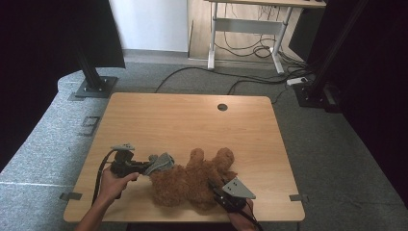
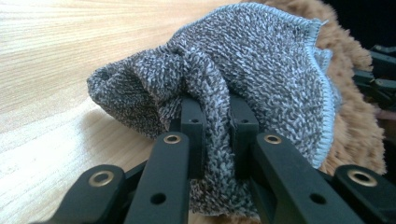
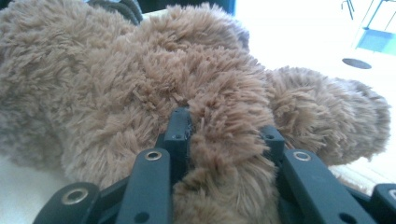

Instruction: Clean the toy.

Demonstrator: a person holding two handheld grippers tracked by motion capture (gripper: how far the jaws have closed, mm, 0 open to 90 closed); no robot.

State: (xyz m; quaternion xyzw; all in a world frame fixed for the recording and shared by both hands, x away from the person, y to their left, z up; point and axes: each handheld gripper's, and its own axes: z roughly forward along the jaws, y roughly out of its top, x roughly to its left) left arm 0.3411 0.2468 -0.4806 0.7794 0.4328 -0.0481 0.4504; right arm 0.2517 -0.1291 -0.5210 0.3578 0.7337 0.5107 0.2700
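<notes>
Two views differ: cloth close, teddy close.

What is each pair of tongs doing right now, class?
Left tongs: shut on the grey knitted cloth.
Right tongs: shut on the brown plush teddy bear.

Grey carpet floor, white wall, desk, cables beneath.
</notes>
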